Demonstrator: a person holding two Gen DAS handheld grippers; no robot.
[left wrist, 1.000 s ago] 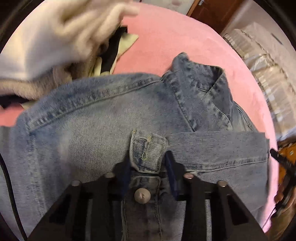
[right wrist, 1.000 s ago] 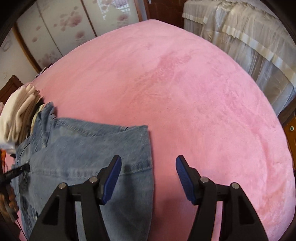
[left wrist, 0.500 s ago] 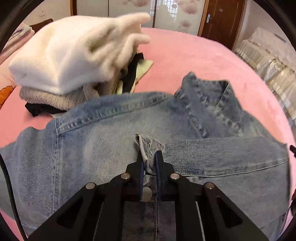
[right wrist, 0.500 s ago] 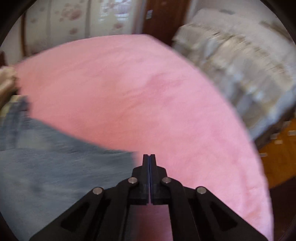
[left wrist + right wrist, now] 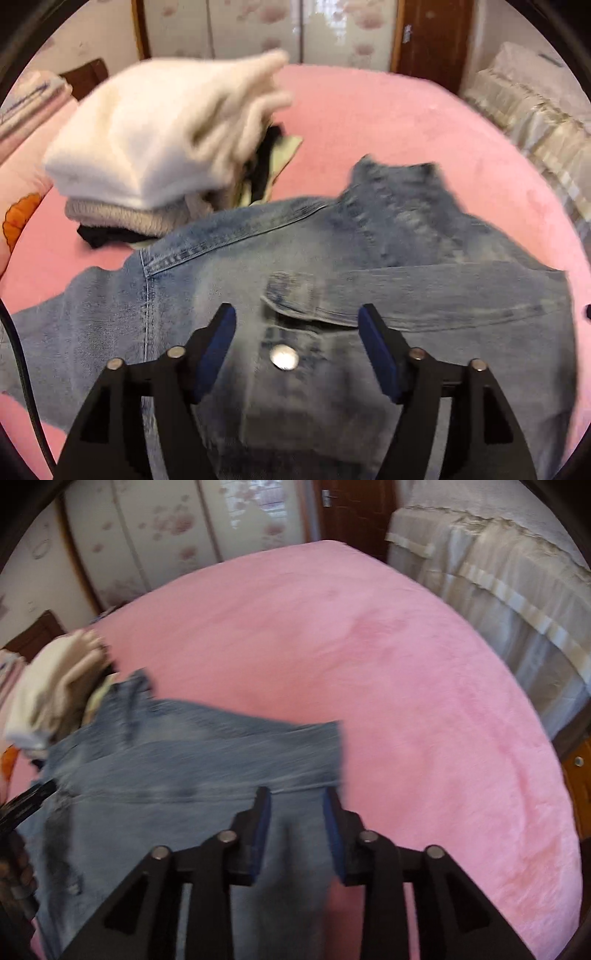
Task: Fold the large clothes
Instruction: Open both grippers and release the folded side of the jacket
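Hovering: my left tongs [image 5: 297, 328] hang spread wide above the jacket [image 5: 229, 295], gripping nothing.
Right tongs [image 5: 297, 814]: partly parted, fabric showing between the pads [image 5: 263, 827]; grip, I cannot tell.
Jacket: denim, lying flat on the pink bed [image 5: 424, 701], collar [image 5: 399, 192] away from me, 1 snap [image 5: 283, 357] showing.
Pile [image 5: 155, 155]: folded clothes just beyond its shoulder.

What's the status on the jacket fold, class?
Left gripper open over the jacket. Right gripper open over its edge. Clothes pile touching the jacket's far side.
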